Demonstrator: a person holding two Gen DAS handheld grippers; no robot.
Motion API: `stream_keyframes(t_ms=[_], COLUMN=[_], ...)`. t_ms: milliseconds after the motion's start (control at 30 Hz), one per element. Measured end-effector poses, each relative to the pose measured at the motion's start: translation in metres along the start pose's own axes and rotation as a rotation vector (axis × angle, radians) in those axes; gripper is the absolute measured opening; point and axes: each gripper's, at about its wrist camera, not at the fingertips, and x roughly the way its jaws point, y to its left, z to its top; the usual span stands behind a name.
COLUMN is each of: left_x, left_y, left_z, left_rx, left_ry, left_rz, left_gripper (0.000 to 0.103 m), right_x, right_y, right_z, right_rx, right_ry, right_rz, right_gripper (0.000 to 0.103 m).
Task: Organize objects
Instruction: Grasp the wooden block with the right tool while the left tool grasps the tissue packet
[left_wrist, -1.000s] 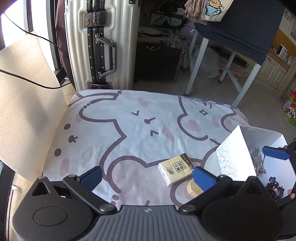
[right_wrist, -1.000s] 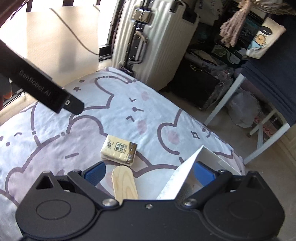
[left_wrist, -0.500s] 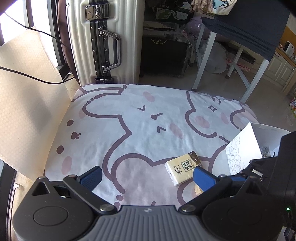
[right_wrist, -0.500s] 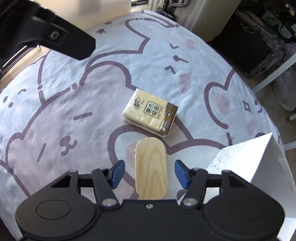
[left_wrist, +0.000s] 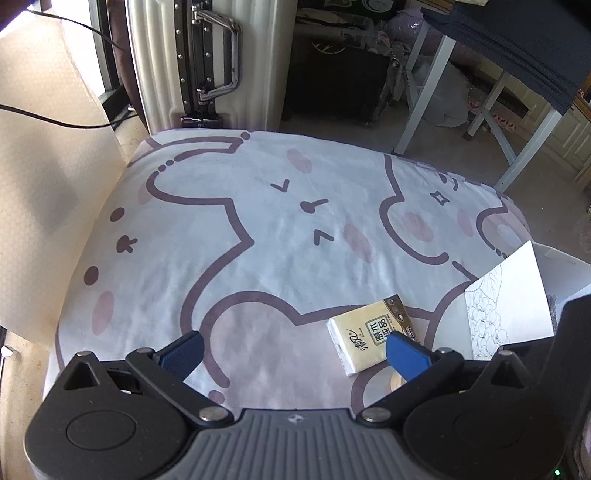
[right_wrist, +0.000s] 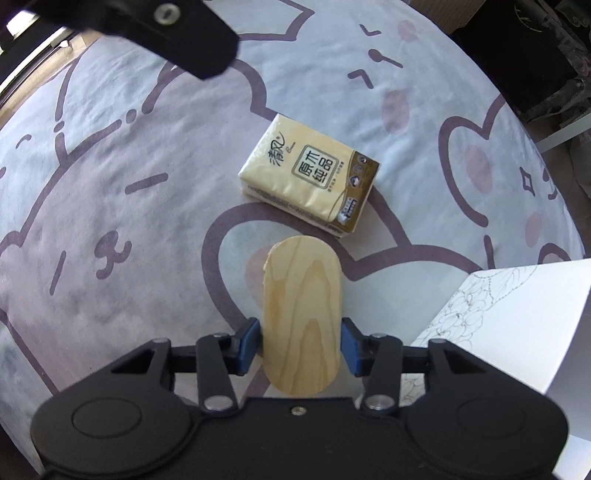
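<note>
A pale oval wooden block (right_wrist: 303, 317) lies on the bear-print cloth (right_wrist: 110, 155). My right gripper (right_wrist: 301, 345) points down over the block, and both blue pads press on its long sides. Just beyond it lies a yellow tissue pack (right_wrist: 308, 177). In the left wrist view the tissue pack (left_wrist: 373, 338) sits just ahead of the right fingertip of my left gripper (left_wrist: 291, 350), which hangs open over the cloth with nothing between its fingers. A sliver of the wooden block (left_wrist: 397, 380) shows behind that finger.
A white open box (right_wrist: 517, 325) with a line drawing on its wall stands at the right, close to the block. Beyond the cloth's far edge stand a white suitcase (left_wrist: 207, 59) and white table legs (left_wrist: 424, 92). A black cable (left_wrist: 55, 122) crosses the left.
My right gripper has tilted down, sunk over the wooden block, and its jaws have gone from wide open to shut on it. My left gripper has sunk a little toward the cloth.
</note>
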Motion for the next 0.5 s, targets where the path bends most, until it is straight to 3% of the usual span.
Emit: stream_keyframes(t_ms=[233,500], left_x=[0.036,0.068], left_y=[-0.017,-0.049], left_z=[0.011,0.022], left_rx=[-0.059,-0.07], left_ry=[0.099,0.168], left_rz=[-0.054,-0.046], left_gripper=[0.103,0.103], right_x=[-0.011,-0.022], right_y=[0.019,0.066], right_z=[-0.02,-0.052], right_rx=[-0.077,-0.243], right_ry=[-0.012,0.005], right_rz=[0.08,0.108], right_gripper=[0.045,0.045])
